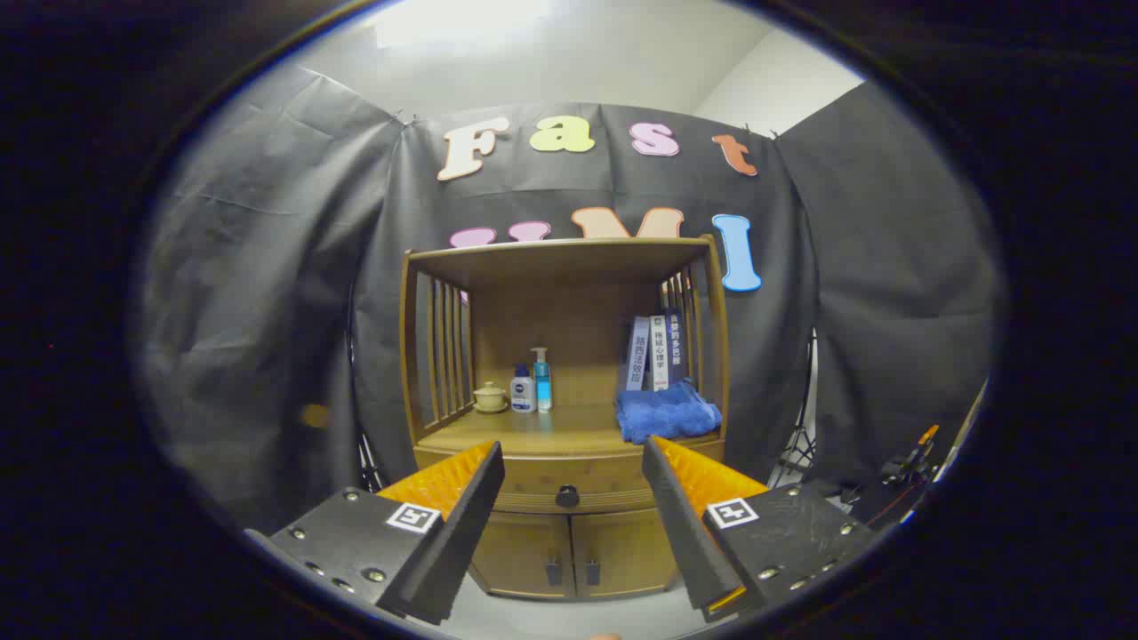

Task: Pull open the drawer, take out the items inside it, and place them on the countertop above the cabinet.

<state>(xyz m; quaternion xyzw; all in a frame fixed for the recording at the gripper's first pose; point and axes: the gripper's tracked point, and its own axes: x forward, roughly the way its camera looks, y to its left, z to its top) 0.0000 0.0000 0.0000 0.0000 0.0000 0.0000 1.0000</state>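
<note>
Item one, my gripper (569,498): fingers spread wide apart, nothing between them, held in the air in front of the cabinet and clear of it.

Item two, wooden cabinet (564,400): I see it straight ahead, standing against the black cloth wall, with slatted sides and a flat top board.

Item three, drawer (569,487): closed, set just below the countertop, its dark round knob (567,496) showing in the gap between my fingers, beyond them. I cannot see what lies inside.

Item four, two lower doors (573,551): shut, each with a small dark handle near the middle seam.

Item five, countertop (569,428), contents from my left to right: a small lidded cup (490,396) on a saucer; a white bottle (523,389) with a dark cap just beside it; a blue pump dispenser (541,380) touching or nearly touching that bottle; a folded blue towel (667,412) at the right front corner; several upright books (656,352) behind the towel, leaning against the right slats.
</note>
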